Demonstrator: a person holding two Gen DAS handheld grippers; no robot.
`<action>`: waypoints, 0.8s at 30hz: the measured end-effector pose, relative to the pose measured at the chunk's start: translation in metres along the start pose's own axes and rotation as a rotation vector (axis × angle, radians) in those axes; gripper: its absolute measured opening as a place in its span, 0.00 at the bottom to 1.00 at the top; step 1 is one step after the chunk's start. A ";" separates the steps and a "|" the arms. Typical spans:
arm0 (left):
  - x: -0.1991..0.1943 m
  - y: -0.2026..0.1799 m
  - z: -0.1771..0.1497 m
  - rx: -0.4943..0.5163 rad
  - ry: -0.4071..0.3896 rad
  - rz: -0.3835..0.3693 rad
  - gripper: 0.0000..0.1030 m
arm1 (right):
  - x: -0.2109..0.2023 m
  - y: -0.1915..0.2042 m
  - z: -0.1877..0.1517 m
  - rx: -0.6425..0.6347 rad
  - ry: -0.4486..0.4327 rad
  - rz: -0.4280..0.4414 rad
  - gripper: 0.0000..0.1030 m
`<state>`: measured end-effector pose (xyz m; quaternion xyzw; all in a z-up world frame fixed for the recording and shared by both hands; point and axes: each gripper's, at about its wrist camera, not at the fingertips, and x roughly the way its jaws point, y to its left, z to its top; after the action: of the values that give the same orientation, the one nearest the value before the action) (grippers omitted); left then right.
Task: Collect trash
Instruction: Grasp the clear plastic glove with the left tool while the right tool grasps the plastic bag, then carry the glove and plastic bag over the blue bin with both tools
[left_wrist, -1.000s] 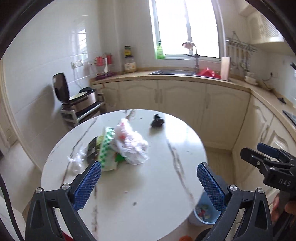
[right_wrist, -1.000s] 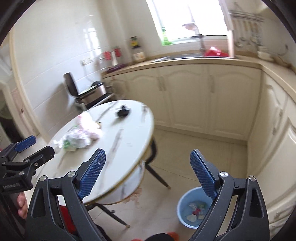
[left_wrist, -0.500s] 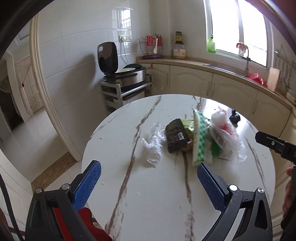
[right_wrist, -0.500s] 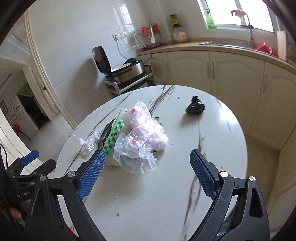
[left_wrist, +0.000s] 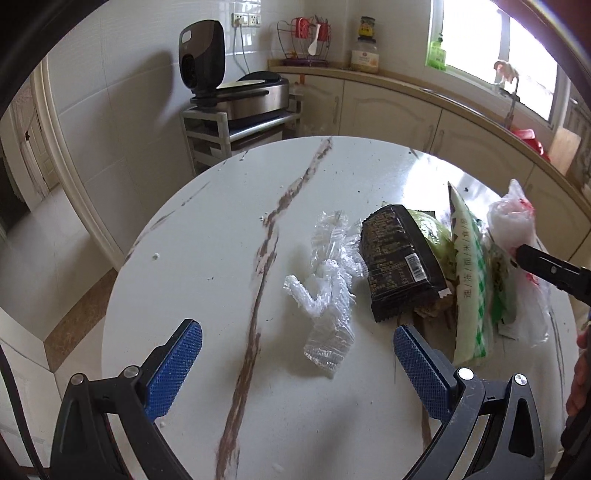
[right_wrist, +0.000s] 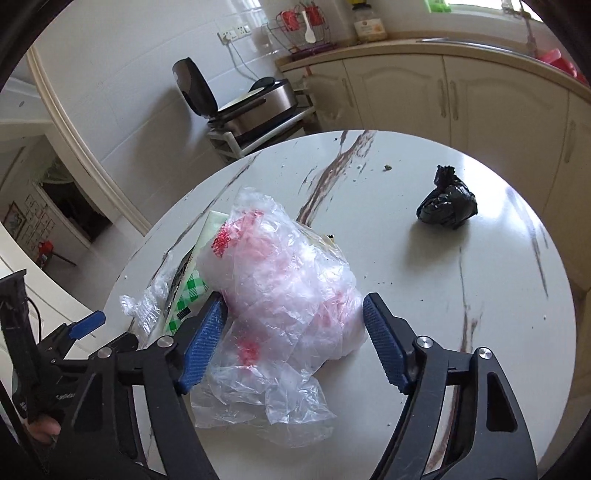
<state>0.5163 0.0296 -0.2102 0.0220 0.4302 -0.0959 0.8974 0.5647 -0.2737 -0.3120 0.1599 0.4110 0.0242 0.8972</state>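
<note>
On the round marble table (left_wrist: 221, 229) lies a pile of trash. A crumpled clear wrapper (left_wrist: 328, 288) sits just ahead of my left gripper (left_wrist: 295, 334), which is open and holds nothing. Right of the wrapper are a black snack packet (left_wrist: 399, 262), a green-checked packet (left_wrist: 469, 280) and a clear bag with red print (left_wrist: 513, 221). My right gripper (right_wrist: 293, 304) straddles that red-printed bag (right_wrist: 280, 273). Its jaws are closing, and the pads stand at the bag's sides without squeezing it. A small tied black bag (right_wrist: 447, 203) lies alone at the far right.
A cooker with its lid up (left_wrist: 240, 92) stands on a metal rack behind the table. Cream cabinets (right_wrist: 461, 92) and a counter run along the back wall. A doorway (right_wrist: 55, 206) opens at the left. A hand (right_wrist: 40, 430) holds the left gripper's handle.
Both grippers swung from the floor and blue bin side over to the table, then came down close to the trash. The right jaws have narrowed around the red-printed bag.
</note>
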 end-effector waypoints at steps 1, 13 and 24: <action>0.006 0.001 0.003 -0.004 0.008 0.002 0.99 | -0.005 0.000 -0.001 -0.002 -0.011 0.004 0.60; 0.024 0.002 0.033 -0.003 0.072 -0.007 0.15 | -0.056 -0.004 -0.009 -0.033 -0.088 -0.021 0.22; -0.054 -0.003 0.004 0.007 -0.032 -0.139 0.11 | -0.111 -0.001 -0.028 -0.026 -0.157 -0.014 0.19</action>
<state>0.4852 0.0343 -0.1655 -0.0063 0.4161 -0.1596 0.8952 0.4710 -0.2865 -0.2483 0.1468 0.3404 0.0107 0.9287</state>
